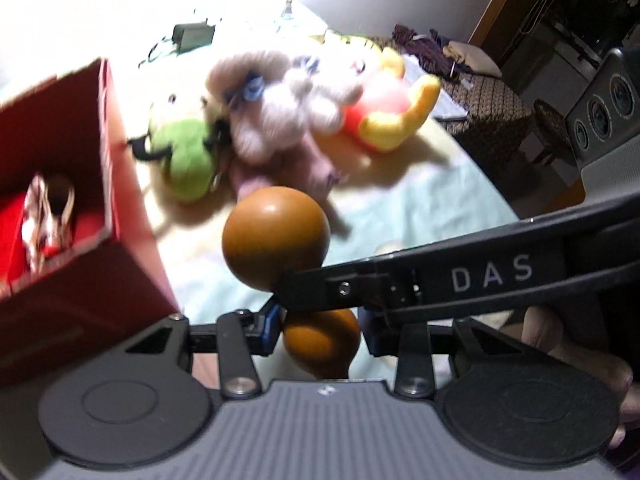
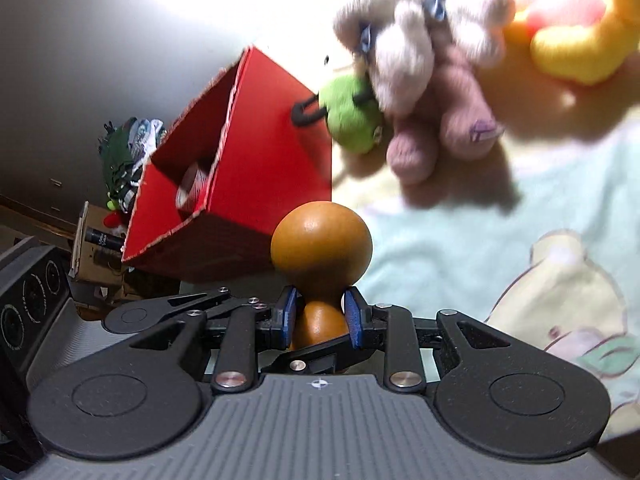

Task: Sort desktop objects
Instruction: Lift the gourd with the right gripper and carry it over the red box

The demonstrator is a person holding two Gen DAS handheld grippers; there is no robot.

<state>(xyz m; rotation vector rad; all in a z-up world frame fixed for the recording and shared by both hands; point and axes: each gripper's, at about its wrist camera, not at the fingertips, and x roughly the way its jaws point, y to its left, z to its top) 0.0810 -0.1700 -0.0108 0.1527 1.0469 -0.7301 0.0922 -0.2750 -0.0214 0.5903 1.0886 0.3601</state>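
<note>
Aloft over a pastel blanket [image 2: 460, 232], a brown gourd [image 2: 321, 246] is clamped at its waist by both grippers — right [image 2: 320, 318], left [image 1: 320, 326] — beside a red box [image 2: 256, 160]. "DAS" [image 1: 492, 274] is read on one finger; plush toys [image 1: 280, 108] are seen behind.

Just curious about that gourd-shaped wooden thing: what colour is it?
The wooden gourd is a glossy orange-brown, clearest in the right wrist view.

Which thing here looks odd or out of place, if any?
The brown gourd-shaped wooden piece stands out: both the right gripper and the left gripper clamp its narrow waist at once, lifted off the blanket. The red box shows tilted in both views.
</note>
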